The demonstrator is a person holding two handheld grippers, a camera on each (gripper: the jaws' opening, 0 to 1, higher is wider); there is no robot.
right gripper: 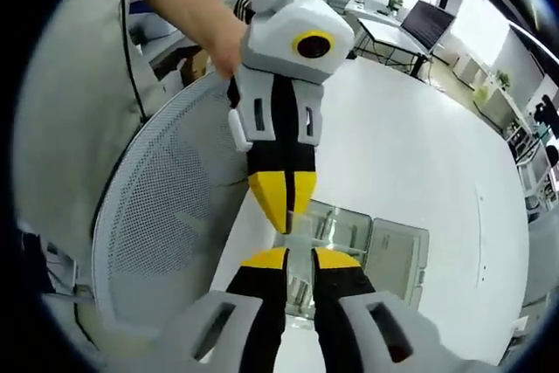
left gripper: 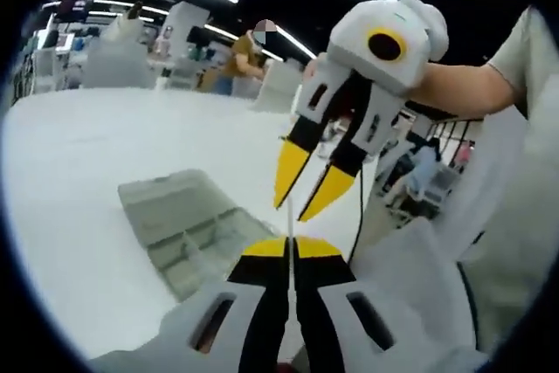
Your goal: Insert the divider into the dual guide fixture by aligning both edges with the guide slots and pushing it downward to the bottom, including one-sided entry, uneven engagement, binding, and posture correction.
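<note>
Divider (left gripper: 287,216): a thin clear sheet, seen nearly edge-on in the left gripper view as a pale line rising from between the left gripper's tips to the right gripper's tips; in the right gripper view it reads as a faint transparent panel (right gripper: 301,242) between the two sets of yellow tips; held up in the air, not yet in any slot.

Left gripper (left gripper: 292,248): jaws pressed together on the divider's near edge, yellow tips almost meeting around the sheet; from the right gripper view it (right gripper: 284,203) comes in from above, tips pinched on the sheet's far edge.

Right gripper (right gripper: 300,257): jaws drawn in on the sheet, a narrow gap between the tips that the clear panel seems to fill; in the left gripper view it (left gripper: 306,189) hangs just beyond the left tips, its jaws slightly splayed, the sheet's line running up between them. Judgement: a two-ended hold, one gripper per edge, keeps the thin sheet from twisting and lets both edges be squared to the slots at once.

Dual guide fixture (left gripper: 188,229): a clear compartmented tray lying on the white table (left gripper: 79,172), below and to the left of the left gripper's tips; in the right gripper view it (right gripper: 384,251) sits just beyond and below the right gripper's tips; well apart from the divider. Judgement: the step in hand is carrying and orienting; lowering and alignment remain to be done.

Outward: a white mesh chair back (right gripper: 157,216) beside the table edge; a person's arm (left gripper: 463,89) behind the right gripper.
</note>
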